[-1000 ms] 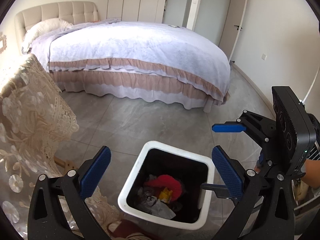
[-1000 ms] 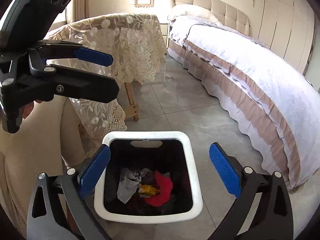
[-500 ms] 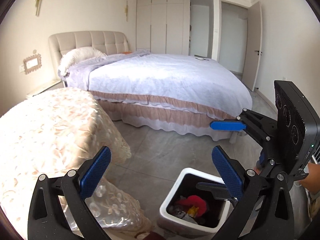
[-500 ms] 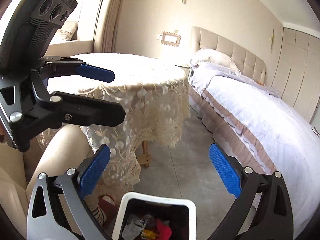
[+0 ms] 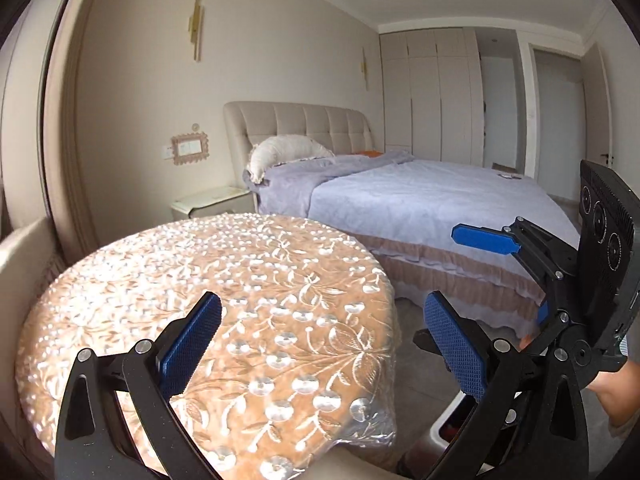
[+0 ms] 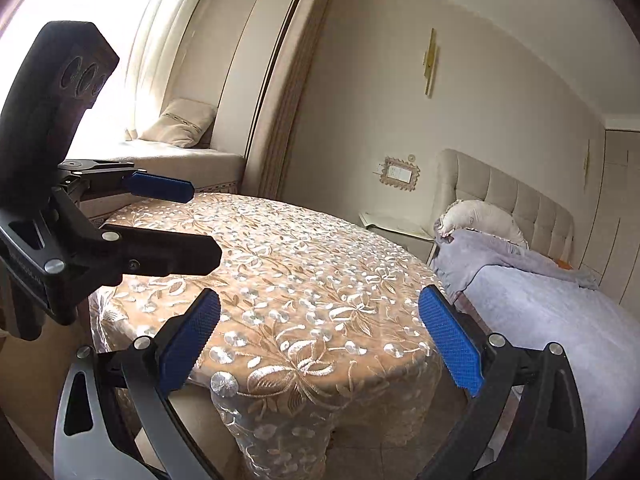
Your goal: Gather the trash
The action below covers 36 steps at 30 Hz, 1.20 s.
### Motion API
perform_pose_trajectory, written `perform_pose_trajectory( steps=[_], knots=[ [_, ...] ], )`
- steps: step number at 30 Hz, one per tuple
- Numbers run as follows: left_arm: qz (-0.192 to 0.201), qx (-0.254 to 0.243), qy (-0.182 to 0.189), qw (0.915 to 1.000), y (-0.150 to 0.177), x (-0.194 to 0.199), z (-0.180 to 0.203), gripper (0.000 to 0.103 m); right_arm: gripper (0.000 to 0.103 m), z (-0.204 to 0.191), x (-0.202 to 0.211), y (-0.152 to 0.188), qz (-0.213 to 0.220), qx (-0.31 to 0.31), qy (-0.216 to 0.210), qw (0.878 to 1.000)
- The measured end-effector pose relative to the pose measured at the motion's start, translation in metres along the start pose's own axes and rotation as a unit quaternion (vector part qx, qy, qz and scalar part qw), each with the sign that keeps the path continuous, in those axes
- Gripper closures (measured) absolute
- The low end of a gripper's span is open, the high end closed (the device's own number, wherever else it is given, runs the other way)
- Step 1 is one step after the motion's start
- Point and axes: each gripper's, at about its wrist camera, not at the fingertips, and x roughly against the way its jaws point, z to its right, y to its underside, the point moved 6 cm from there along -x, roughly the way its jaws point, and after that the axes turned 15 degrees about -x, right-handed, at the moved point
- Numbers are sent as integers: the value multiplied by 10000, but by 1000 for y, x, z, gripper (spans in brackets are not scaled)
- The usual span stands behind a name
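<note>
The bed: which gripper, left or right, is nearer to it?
Right. The right gripper hangs between the lace-covered table and the bed; the left gripper hangs over the table's far side.

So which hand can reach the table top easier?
Probably left: the left gripper hangs open over the table, while the right gripper, also open, sits off its edge, toward the bed.

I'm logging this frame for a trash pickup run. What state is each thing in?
Left claw: open, holding nothing.
Right claw: open, holding nothing.
Round table: covered by lace cloth, nothing on top.
Trash bin: barely visible, contents hidden.
Bed: made.
</note>
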Motion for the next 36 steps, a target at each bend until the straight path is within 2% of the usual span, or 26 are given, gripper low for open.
perform_pose_trajectory(
  steps=[2, 9, 12, 17, 23, 27, 36],
  knots=[
    [2, 68, -429, 9991, 2, 10, -23, 4, 4, -9, -10, -10, 12, -41, -114, 9999],
    [-13, 157, -715, 9973, 4, 30, -66, 4, 4, -47, -29, -37, 81, -130, -406, 9991],
    [-89, 294, -1002, 9945, 9, 37, -87, 4, 4, -66, -41, -47, 73, -211, -533, 9983],
    [-147, 294, -1088, 9935, 10, 43, -109, 4, 4, -87, -59, -56, 15, -233, -609, 9979],
    [-271, 208, -1739, 9842, 13, 50, -128, 4, 4, -102, -71, -64, -27, -183, -610, 9980],
    [-316, 302, -1607, 9860, 15, 51, -135, 4, 4, -105, -73, -66, -33, -226, -628, 9978],
    [-313, 331, -1629, 9856, 12, 53, -138, 4, 4, -111, -75, -70, -7, -161, -627, 9979]
  ],
)
